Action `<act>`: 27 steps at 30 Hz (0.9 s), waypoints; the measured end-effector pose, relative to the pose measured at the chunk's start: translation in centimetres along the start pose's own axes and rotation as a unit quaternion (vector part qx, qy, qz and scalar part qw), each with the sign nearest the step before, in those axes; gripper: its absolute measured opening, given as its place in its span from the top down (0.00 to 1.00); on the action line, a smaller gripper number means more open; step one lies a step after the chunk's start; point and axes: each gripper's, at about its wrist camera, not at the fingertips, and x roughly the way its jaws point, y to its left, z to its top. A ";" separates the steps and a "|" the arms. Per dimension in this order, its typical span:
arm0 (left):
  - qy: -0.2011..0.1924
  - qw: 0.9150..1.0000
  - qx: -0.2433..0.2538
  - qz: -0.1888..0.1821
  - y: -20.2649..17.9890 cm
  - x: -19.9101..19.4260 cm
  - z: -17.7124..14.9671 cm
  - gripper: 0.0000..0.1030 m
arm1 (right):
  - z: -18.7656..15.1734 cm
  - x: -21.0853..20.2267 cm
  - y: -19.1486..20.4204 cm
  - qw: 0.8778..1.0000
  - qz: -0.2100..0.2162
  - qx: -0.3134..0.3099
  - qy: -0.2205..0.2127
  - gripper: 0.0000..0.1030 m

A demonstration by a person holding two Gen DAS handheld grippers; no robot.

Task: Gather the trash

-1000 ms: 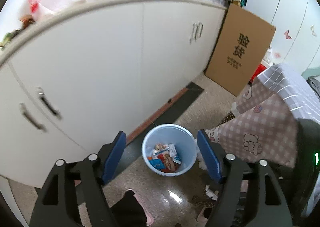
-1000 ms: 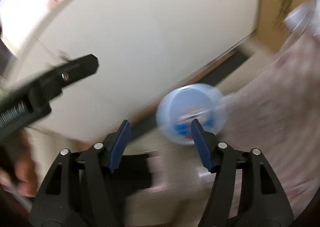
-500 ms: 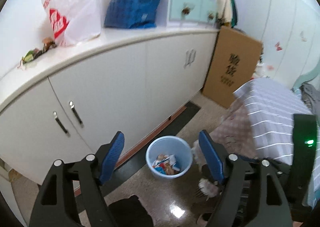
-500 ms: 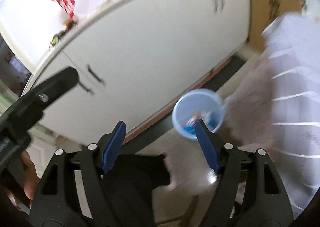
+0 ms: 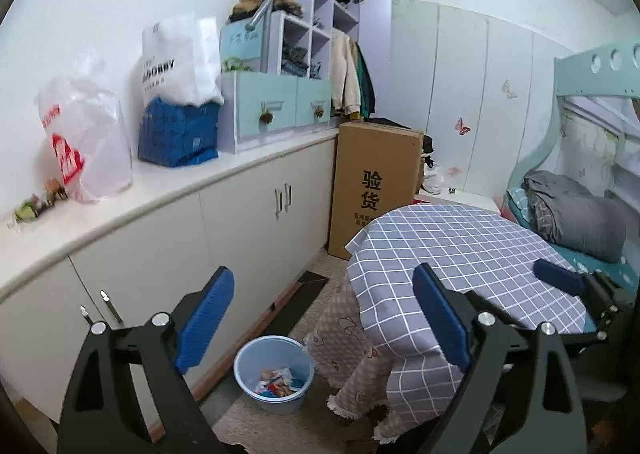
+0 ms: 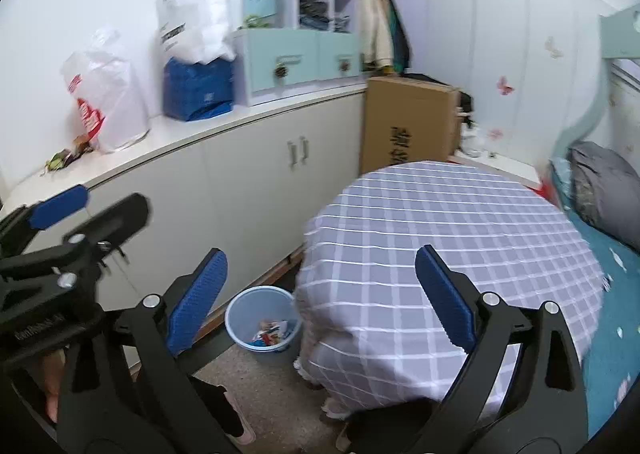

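The trash bin (image 5: 274, 373), a light blue round bucket, stands on the floor between the white cabinet (image 5: 248, 222) and the round table w/ checked cloth (image 5: 460, 254), just beside the cloth's hanging edge. Inside it I see colourful wrappers (image 5: 276, 376), maybe filling only the bottom part.

Compared w/ 1 s ago, both cameras have lifted up and away: the bin was then large and centred between the fingers, now it is small and low in both views, and the room has come into sight. I judge this as a drop finished and me looking for the next piece.

Left tool (image 5: 320, 318) is wide open, holding nothing. Right tool (image 6: 320, 294) is also wide open and holds nothing.

On the worktop (image 5: 168, 190) of the cabinet, near the white plastic bag (image 5: 88, 142), lie some small scraps (image 5: 40, 202); possibly the next trash, but they are too small to tell.
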 end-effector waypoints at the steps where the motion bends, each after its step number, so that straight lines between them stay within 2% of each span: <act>1: -0.009 1.000 0.002 0.001 -0.3 -0.6 0.1 0.12 | -0.1 -0.7 -0.5 1.000 -0.002 0.008 -0.004 0.10; 5: -0.045 0.999 0.002 -0.004 -1.1 -3.4 0.5 0.10 | -0.2 -4.3 -1.2 0.999 -0.014 0.013 -0.043 0.09; 9: -0.075 0.997 0.002 -0.011 -1.5 -5.5 0.5 0.08 | -0.4 -8.0 -0.4 0.993 -0.059 -0.012 -0.100 0.08; 13: -0.094 0.996 0.002 -0.010 -1.8 -7.1 0.6 0.08 | -0.7 -10.3 -0.7 0.989 -0.075 -0.014 -0.128 0.07; 17: -0.114 0.993 0.008 -0.014 -2.2 -8.5 0.5 0.08 | -0.8 -11.6 -1.3 0.988 -0.068 -0.002 -0.141 0.07; 21: -0.116 0.993 0.024 -0.017 -2.8 -8.9 0.4 0.08 | -1.0 -12.5 -1.3 0.986 -0.071 -0.002 -0.153 0.07; 25: -0.116 0.993 0.031 -0.013 -3.3 -8.9 0.3 0.08 | -1.3 -12.8 -1.2 0.982 -0.095 -0.016 -0.161 0.07; 27: -0.114 0.993 0.033 -0.012 -3.4 -8.9 0.2 0.08 | -1.3 -12.8 -1.2 0.983 -0.090 -0.014 -0.159 0.07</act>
